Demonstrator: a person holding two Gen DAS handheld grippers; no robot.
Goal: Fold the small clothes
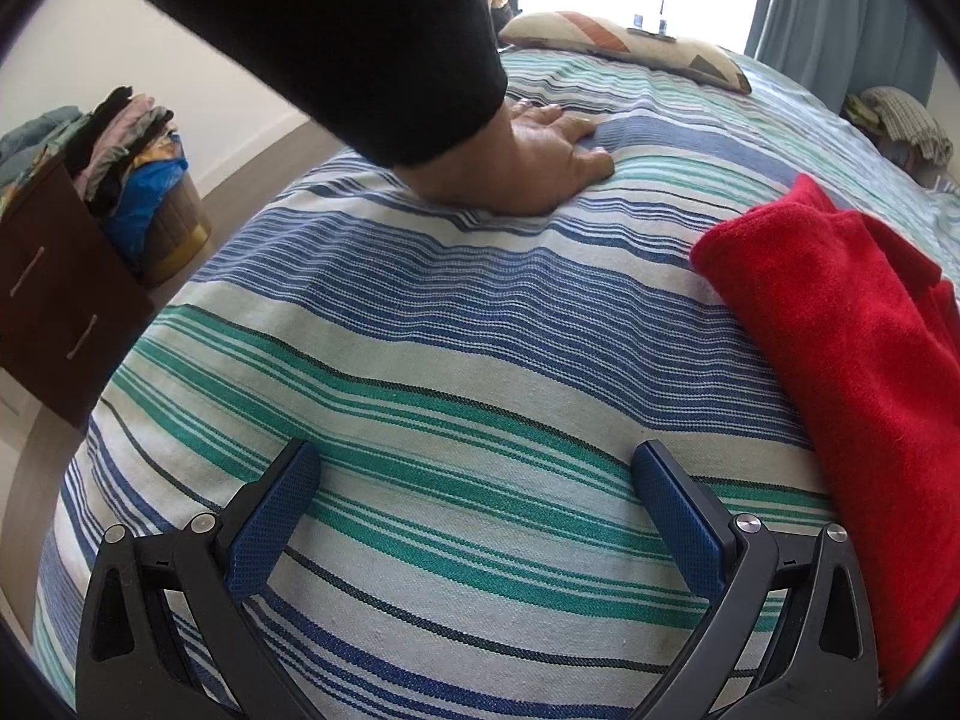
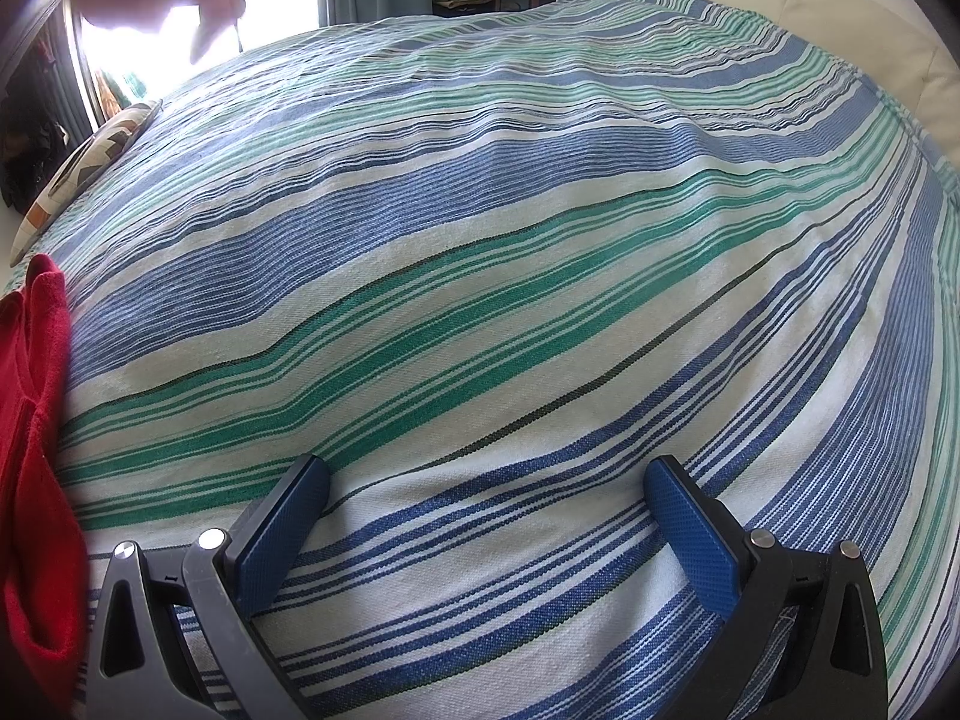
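The red cloth [image 1: 858, 324] lies apparently folded on the bedspread [image 1: 456, 324], between both grippers. Left gripper [image 1: 474, 474] and right gripper [image 2: 486, 489] gape wide, empty. A hand [image 1: 534, 162] presses the bed; more clothes perhaps remain.

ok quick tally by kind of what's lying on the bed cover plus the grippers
red garment: 1
patterned cushion: 1
hand pressing on the striped cover: 1
open gripper: 2, the left gripper and the right gripper
total: 5
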